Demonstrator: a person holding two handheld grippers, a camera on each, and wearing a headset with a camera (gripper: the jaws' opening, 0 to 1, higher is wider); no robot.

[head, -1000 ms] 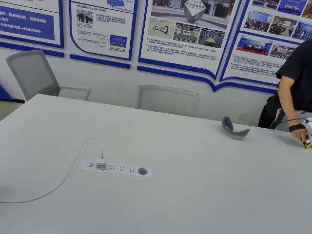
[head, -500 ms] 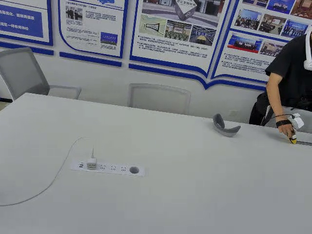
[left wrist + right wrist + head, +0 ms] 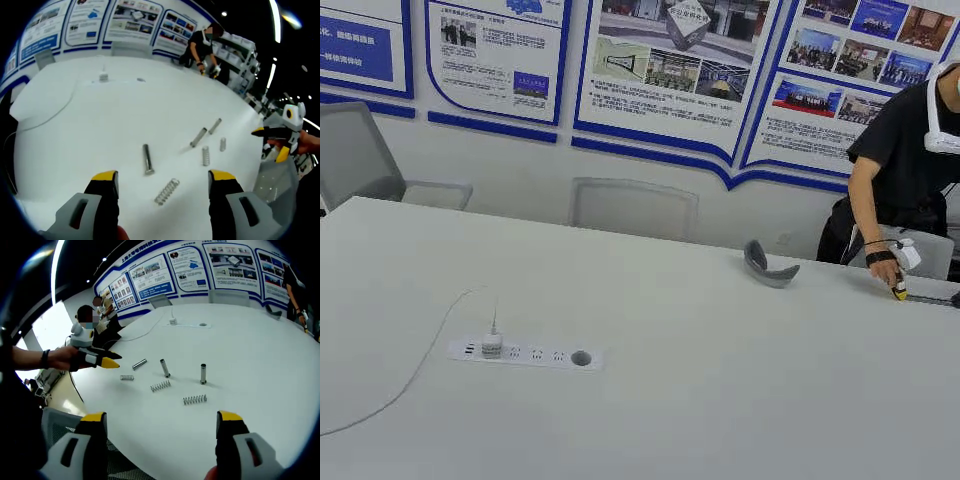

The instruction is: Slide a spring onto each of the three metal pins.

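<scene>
A wide white surface [image 3: 740,400] runs to a white wall [image 3: 520,165] hung with blue-bordered posters [image 3: 660,70]. Two grey mesh-backed chairs [image 3: 633,208] stand behind it. A white power strip [image 3: 525,353] sits inset. Long ceiling light strips [image 3: 274,15] glow overhead.

Bright, even light, soft shadows; gripper views warp at edges.

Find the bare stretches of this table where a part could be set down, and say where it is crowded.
Bare: the wide tabletop between the power strip and the grey curved piece, and the stretch from the strip to the pins. Crowded: the pins and springs clustered by the near edge.
</scene>
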